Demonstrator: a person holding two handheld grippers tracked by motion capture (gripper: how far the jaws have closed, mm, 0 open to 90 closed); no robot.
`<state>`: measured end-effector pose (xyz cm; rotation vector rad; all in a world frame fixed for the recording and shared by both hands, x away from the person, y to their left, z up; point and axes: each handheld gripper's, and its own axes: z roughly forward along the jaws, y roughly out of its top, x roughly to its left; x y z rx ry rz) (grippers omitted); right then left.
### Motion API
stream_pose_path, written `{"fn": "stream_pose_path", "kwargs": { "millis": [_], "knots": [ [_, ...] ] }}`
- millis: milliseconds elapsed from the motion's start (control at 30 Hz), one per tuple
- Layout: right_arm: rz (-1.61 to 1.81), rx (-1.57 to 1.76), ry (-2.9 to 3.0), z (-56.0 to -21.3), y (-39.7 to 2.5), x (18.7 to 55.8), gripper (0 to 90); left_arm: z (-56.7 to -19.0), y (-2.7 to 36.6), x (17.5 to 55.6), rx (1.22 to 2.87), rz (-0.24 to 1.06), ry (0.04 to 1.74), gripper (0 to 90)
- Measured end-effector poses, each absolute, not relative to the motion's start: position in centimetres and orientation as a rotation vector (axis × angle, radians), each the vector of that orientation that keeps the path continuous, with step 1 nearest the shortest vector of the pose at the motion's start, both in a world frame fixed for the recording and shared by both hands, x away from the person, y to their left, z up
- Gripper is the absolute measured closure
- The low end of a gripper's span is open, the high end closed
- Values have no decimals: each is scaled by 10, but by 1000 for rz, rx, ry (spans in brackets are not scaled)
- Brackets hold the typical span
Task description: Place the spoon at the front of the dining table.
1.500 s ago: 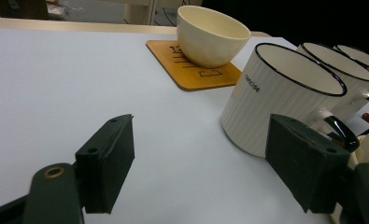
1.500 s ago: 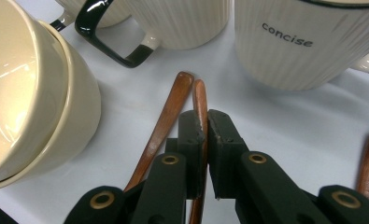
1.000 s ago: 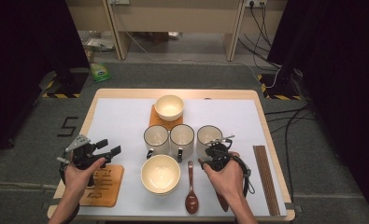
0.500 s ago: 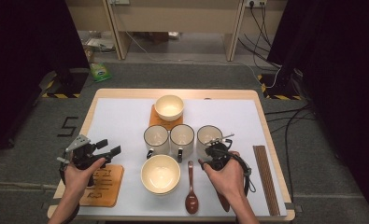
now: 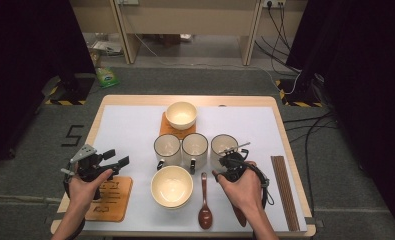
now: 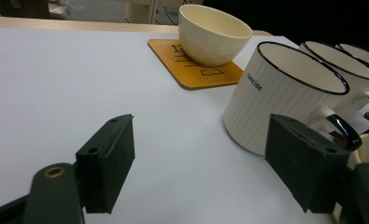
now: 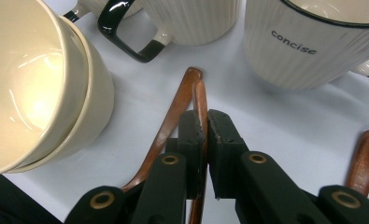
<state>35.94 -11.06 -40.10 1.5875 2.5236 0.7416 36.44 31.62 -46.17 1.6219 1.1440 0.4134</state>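
Wooden spoon (image 7: 182,100) handle sits pinched between the right claw (image 7: 206,122).

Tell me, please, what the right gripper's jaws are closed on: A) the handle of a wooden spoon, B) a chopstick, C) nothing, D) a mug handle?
A: in the right gripper view the right gripper has its jaws pinched together on the thin brown handle of a wooden spoon, beside the stacked bowls.
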Motion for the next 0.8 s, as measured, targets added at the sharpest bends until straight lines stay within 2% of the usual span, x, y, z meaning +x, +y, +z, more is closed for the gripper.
{"fn": "stream_pose_path", "kwargs": {
  "millis": [800],
  "knots": [
    [752, 1588, 2527, -392, -108, 361, 843, -461, 317, 364, 1619, 414, 1143, 235]
  ]
}}
